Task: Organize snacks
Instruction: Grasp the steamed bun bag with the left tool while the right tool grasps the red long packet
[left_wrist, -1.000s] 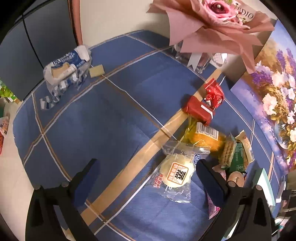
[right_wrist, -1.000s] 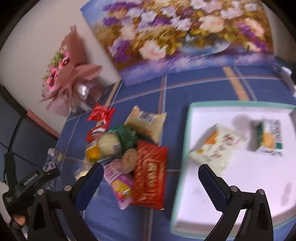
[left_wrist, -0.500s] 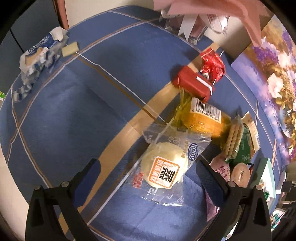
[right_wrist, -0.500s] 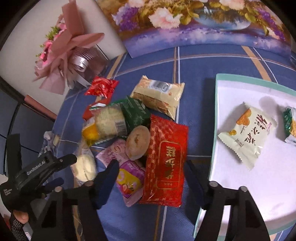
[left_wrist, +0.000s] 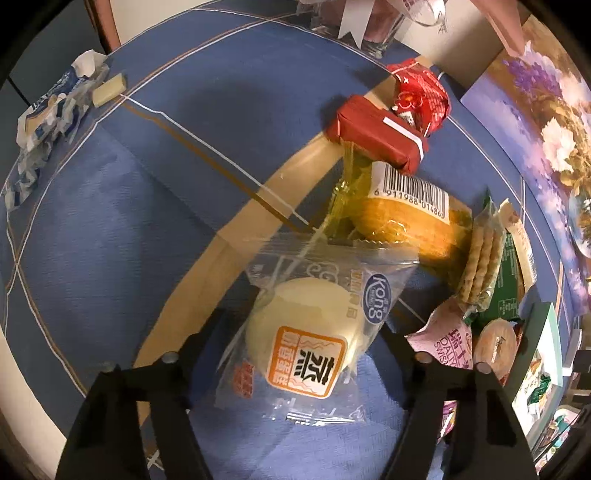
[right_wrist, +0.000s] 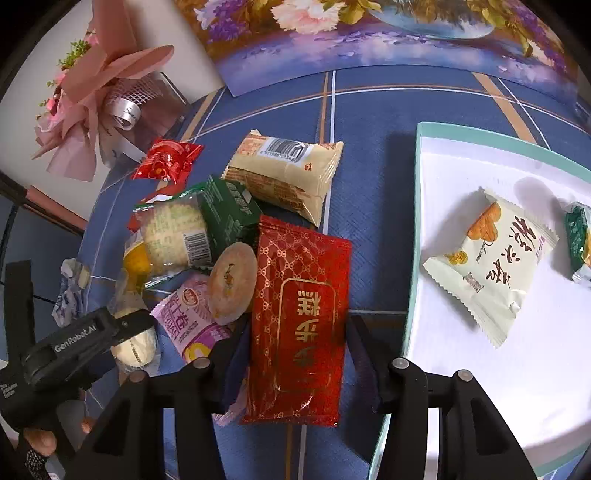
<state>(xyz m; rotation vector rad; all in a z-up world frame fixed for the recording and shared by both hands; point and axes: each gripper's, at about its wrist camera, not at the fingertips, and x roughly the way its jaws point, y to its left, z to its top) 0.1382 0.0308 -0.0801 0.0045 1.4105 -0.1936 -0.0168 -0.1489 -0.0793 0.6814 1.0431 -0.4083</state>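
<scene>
Two soft, light snack packs, each between a pair of jaws that have just been closing. Left gripper (left_wrist: 306, 354) about halfway shut around the clear-wrapped white bun (left_wrist: 306, 332) at the near edge of the snack pile on the blue desk (left_wrist: 110, 240); hard to tell if pressing yet. Squashy, crinkly, slippery wrap, so best pinched gently across the round middle. Right gripper (right_wrist: 295, 350) narrowed around the flat red packet (right_wrist: 301, 317), just beside the white tray (right_wrist: 417, 221). Plenty of bare tray to drop into, but a raised rim to lift over.
</scene>
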